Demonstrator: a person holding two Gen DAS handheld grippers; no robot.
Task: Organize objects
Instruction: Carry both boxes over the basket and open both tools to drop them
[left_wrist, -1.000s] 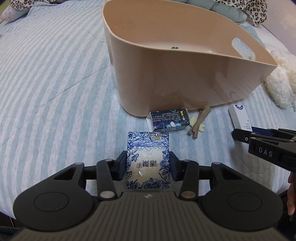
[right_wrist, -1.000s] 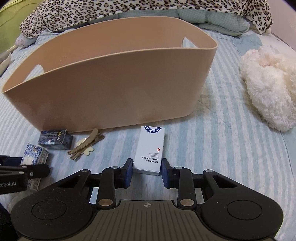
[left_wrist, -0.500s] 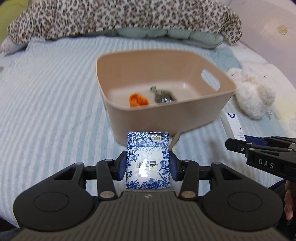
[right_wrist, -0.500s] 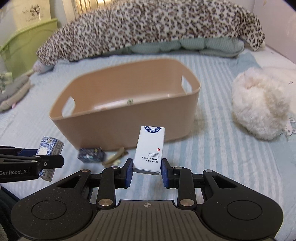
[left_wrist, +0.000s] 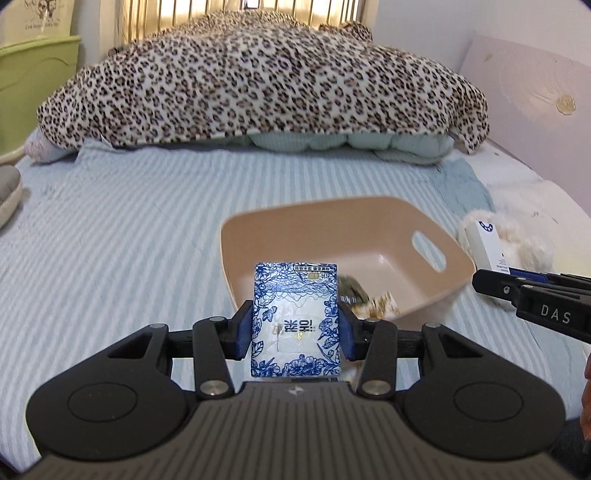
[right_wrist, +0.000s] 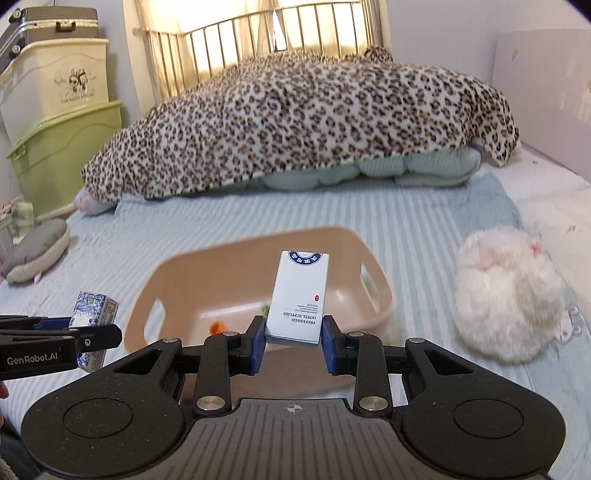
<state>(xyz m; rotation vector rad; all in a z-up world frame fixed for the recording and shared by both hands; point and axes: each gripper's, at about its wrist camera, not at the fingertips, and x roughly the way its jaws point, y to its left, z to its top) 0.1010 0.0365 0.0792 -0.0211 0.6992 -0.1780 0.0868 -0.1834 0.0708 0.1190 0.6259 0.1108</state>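
Observation:
My left gripper (left_wrist: 295, 328) is shut on a blue-and-white floral box (left_wrist: 295, 317) and holds it in the air in front of the tan plastic bin (left_wrist: 436, 236). My right gripper (right_wrist: 293, 345) is shut on a white hotel-supplies box (right_wrist: 299, 295), also raised above the bin (right_wrist: 384, 295). The bin holds an orange item (right_wrist: 218, 326) and several small blurred things. Each gripper shows at the edge of the other's view: the right one (left_wrist: 480, 280) with its white box (left_wrist: 487, 247), the left one (right_wrist: 114, 338) with the floral box (right_wrist: 94, 314).
The bin sits on a blue-striped bedsheet (left_wrist: 110, 240). A white fluffy plush (right_wrist: 509, 295) lies right of the bin. A leopard-print blanket (left_wrist: 258, 81) lies along the far side. A grey slipper (right_wrist: 37, 247) and green and cream storage boxes (right_wrist: 62, 147) are at left.
Both grippers have risen from the bed with their boxes. The bin, earlier close and seen from the side, is now below and farther off, its inside visible.

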